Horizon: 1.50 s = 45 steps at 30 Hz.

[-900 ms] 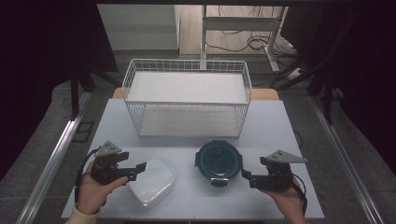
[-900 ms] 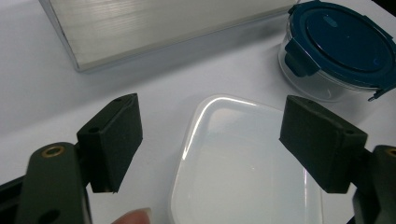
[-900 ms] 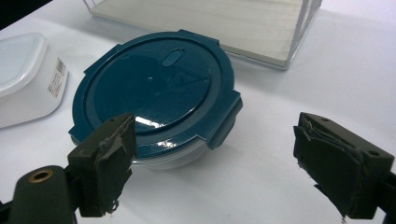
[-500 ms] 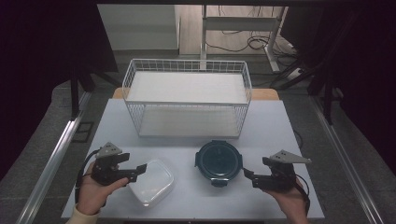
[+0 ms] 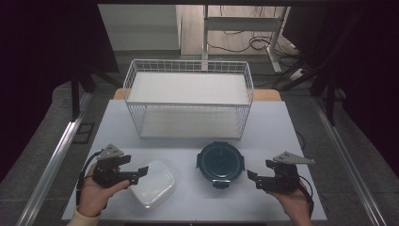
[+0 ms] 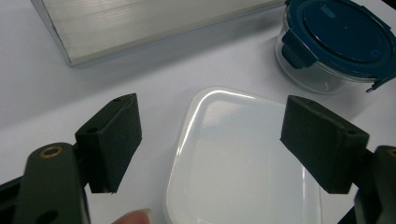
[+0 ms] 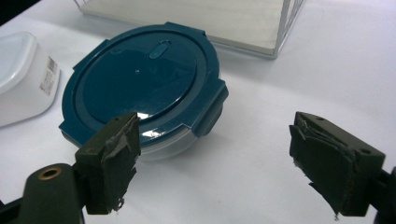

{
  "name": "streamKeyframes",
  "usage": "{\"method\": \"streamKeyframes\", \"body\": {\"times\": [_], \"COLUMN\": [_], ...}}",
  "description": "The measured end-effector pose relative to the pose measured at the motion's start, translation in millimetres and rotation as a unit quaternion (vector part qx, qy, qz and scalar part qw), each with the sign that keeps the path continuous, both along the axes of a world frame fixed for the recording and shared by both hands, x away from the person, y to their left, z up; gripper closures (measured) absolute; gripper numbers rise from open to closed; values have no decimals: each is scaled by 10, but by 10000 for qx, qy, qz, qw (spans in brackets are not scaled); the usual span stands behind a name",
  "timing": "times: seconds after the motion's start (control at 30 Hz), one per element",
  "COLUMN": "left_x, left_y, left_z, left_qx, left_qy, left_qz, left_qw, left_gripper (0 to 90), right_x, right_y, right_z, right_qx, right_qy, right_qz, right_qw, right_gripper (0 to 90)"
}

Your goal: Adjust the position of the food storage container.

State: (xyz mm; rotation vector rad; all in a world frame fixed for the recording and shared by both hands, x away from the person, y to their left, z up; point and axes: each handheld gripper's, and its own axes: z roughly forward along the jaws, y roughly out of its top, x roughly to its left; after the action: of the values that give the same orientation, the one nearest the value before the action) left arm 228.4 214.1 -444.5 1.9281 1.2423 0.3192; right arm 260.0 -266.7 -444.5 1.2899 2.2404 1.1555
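A dim room with dark drapes at both sides surrounds a matt, pale grey-white table (image 5: 282,127); cables trail over the floor beyond it. At the table's far half stands a white wire basket (image 5: 188,96), rectangular, with a fine grid for walls and a flat pale board lining its bottom.

Near the front edge sit two containers, side by side and a little apart. The one on the left is a rounded-square box (image 5: 153,182) of milky, translucent plastic, its smooth lid catching a soft sheen; a small printed label shows on its side in the right gripper view. The other is a round container (image 5: 219,162) with a glossy dark teal lid, clip tabs at its rim, and a clear body beneath the lid.

The left gripper (image 5: 136,173), held in the person's left hand (image 5: 94,195), has its black block-shaped jaws spread wide and empty. They hang just above the near edge of the translucent box, which lies between and under them in the left gripper view; I cannot tell if they touch it.

The right gripper (image 5: 251,178), held in the right hand (image 5: 294,202), also has its jaws wide apart, pinching nothing. Its pads (image 7: 116,163) look worn and ragged at the edges. It sits just right of the round container, apart from it.
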Motion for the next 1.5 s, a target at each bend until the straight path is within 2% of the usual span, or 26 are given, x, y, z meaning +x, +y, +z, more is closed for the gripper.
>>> {"method": "streamKeyframes", "body": {"times": [0.3, 0.5, 0.6, 0.67, 0.73, 0.87, 0.9, 0.97, 1.07, 1.13, 1.17, 1.27, 1.33, 1.37, 1.4, 1.5], "left_x": [-7, -13, -20, -21, -20, -15, -13, -9, -9, -6, -5, -4, -4, -4, -3, 3], "left_y": [10, -9, -13, -10, -6, -4, -4, -4, -7, -7, -6, -7, -7, -7, -6, -5], "left_z": [-8, -12, -16, -15, -15, -26, -30, -36, -40, -43, -47, -56, -57, -57, -57, -66], "left_qx": [1, 22, 15, 11, 11, 30, 35, 45, 38, 33, 36, 29, 30, 30, 36, 45], "left_qy": [18, 38, 46, 45, 44, 57, 64, 78, 77, 81, 88, 104, 103, 103, 96, 112], "left_qz": [0, -59, -84, -81, -77, -72, -73, -82, -86, -85, -82, -81, -86, -86, -96, -104], "left_qw": [10000, 10000, 10000, 10000, 10000, 10000, 9999, 9999, 9999, 9999, 9999, 9999, 9999, 9999, 9999, 9999], "left_gripper": [202, 202, 201, 201, 201, 201, 201, 201, 201, 201, 201, 201, 202, 202, 201, 202], "right_x": [16, 109, 213, 247, 370, 547, 547, 680, 760, 875, 875, 988, 1088, 1088, 1157, 1202], "right_y": [23, 113, 229, 252, 315, 405, 405, 464, 495, 538, 538, 617, 686, 686, 749, 797], "right_z": [18, 98, 221, 249, 314, 349, 349, 350, 345, 334, 334, 324, 308, 308, 293, 285], "right_qx": [-62, -125, -240, -256, -337, -517, -517, -683, -826, -1035, -1035, -1355, -1459, -1459, -1537, -1588], "right_qy": [25, 49, 85, 106, 201, 336, 336, 453, 457, 433, 433, 384, 408, 408, 410, 414], "right_qz": [38, 110, 184, 227, 308, 453, 453, 505, 529, 577, 577, 737, 835, 835, 920, 1007], "right_qw": [10000, 9999, 9995, 9994, 9988, 9971, 9971, 9954, 9941, 9920, 9920, 9873, 9849, 9849, 9830, 9813], "right_gripper": [190, 222, 258, 268, 302, 356, 356, 408, 459, 548, 548, 658, 730, 730, 780, 820]}}
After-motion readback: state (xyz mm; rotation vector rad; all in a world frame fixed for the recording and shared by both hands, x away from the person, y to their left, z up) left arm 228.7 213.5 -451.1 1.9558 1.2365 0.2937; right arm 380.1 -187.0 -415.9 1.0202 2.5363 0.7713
